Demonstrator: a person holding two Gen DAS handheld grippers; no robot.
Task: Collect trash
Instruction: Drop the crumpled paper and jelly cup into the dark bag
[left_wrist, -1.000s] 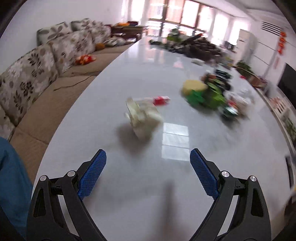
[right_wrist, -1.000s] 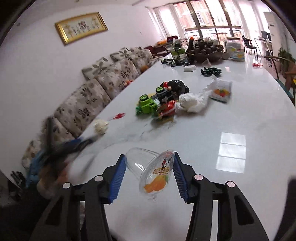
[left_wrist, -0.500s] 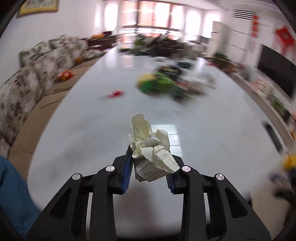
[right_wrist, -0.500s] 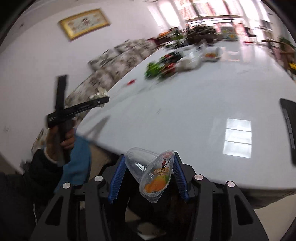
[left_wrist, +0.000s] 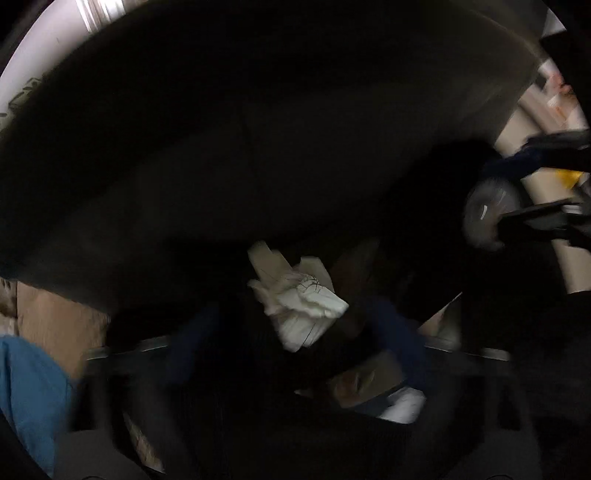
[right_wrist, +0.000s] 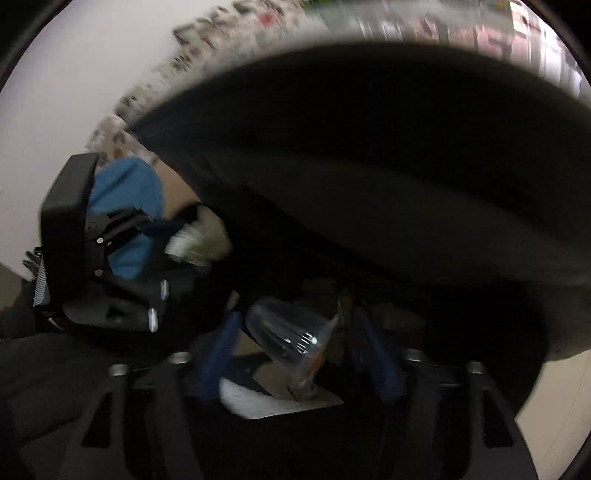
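Since earlier: both grippers have dropped from above the white counter to below its edge; the bright room has given way to a dark space under the counter's underside, and each piece of trash that was clamped is now coming free.
Step in hand: release of collected trash, judged to be into a dark bin or bag below; its rim cannot be made out through blur and shadow.
Left gripper: jaws opening, blue pads blurred and spread wide either side of the crumpled paper; the pads no longer appear to press on it.
Crumpled paper: pale yellow-white wad, between and just ahead of the left jaws, over a dark hollow holding cardboard-coloured scraps.
Right gripper: jaws opening; blue pads stand apart from the clear plastic cup.
Clear plastic cup: tilted, its peeled lid hanging down, above white paper waste lying below.
Other in view: blue cloth beside the left tool, seen from the right wrist view.
Next move calls for: letting both pieces fall clear, checking nothing catches on a pad, then lifting both grippers to the counter for the remaining litter.
Risk: the cup's loose lid could snag on a pad.
Writing: none readable; the cup's lid shows only an orange smear, and lines on the paper are illegible.
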